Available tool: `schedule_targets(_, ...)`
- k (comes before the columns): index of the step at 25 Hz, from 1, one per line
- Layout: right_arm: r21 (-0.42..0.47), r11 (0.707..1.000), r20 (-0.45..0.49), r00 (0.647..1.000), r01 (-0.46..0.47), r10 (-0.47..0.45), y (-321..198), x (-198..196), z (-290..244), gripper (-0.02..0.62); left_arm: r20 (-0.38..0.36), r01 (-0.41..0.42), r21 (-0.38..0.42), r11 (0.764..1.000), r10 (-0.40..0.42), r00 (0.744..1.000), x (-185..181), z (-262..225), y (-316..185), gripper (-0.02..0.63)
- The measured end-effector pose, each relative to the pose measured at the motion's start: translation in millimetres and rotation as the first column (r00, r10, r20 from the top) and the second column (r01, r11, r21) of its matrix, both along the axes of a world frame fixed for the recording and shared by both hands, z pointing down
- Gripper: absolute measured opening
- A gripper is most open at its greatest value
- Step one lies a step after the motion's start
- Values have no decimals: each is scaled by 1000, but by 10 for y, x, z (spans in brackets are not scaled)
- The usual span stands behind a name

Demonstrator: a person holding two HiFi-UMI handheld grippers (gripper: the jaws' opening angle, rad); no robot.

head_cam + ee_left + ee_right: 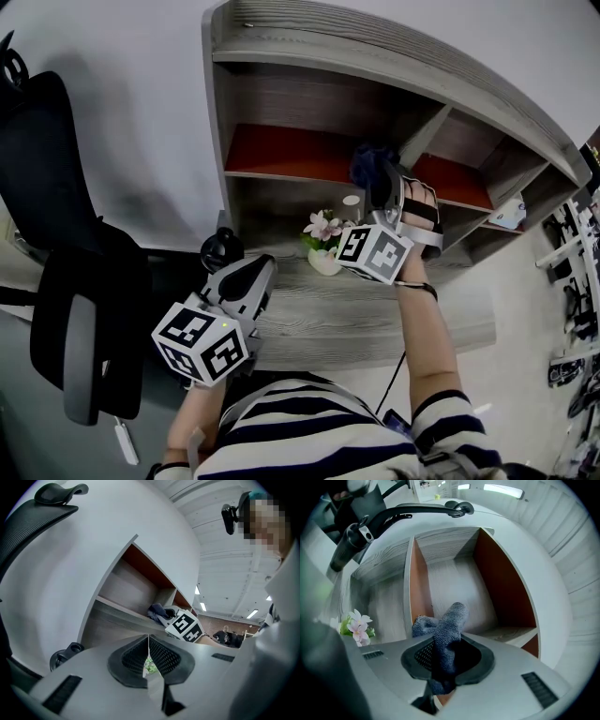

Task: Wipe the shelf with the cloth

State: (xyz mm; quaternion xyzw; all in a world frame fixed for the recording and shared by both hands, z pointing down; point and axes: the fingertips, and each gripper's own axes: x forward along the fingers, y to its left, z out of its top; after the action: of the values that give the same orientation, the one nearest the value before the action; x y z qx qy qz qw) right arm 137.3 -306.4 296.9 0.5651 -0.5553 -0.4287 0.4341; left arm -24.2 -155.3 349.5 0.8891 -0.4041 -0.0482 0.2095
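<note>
Cloth (447, 634) is pinched in my right claw (445, 660). The claw is shut tight on it, and a soft grey lump pokes out past the tips. In the head view that claw is up at the shelf (281, 150), close to the upright divider (427, 136). I cannot tell if the cloth is pressing on the wood yet.

My left claw (149, 660) hangs low over the desk (375, 319). Its two sides are almost together, with only a thin slit between them, and it holds nothing.

I think the wiping is the job right now. To do it well, I would push the lump flat on the board so lots of cloth rubs, not just the tip. I would go side to side in long, slow swipes and reach into the back corner by the divider, where dust likes to hide. I must hold the squeeze firm, or the cloth may slip out. The flower pot (323, 246) sits just under my right arm, so I should lift clear and not bump it.
</note>
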Motion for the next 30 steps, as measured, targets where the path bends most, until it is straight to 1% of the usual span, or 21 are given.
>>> schedule_targets(3, -10, 1000, 85, 996, 27, -26, 48, 6, -1, 78, -2, -8, -4, 1000, 8, 1000, 30, 12, 15, 20)
schedule_targets(8, 7, 999, 170, 984, 48, -48, 178, 16, -16, 78, -6, -13, -14, 1000, 13, 1000, 71, 37, 43, 20)
schedule_targets(16, 59, 995, 329, 939, 80, -95, 439, 68, -83, 78, -17, 1, 0, 1000, -1, 1000, 80, 14, 67, 20)
schedule_targets(20, 92, 991, 418, 899, 99, -128, 561, 115, -128, 78, -22, -1, 1, 1000, 1, 1000, 103, 15, 57, 20)
schedule_targets(24, 146, 983, 518, 838, 111, -172, 719, 183, -260, 78, -27, 3, 26, 1000, -2, 1000, 123, -41, 51, 20)
schedule_targets(27, 193, 973, 561, 800, 123, -213, 822, 230, -388, 78, -32, 9, 38, 999, -8, 999, 128, -76, 31, 20)
schedule_targets(30, 185, 975, 618, 756, 124, -213, 921, 297, -387, 78, -32, 7, 38, 999, -6, 999, 149, -74, 17, 20)
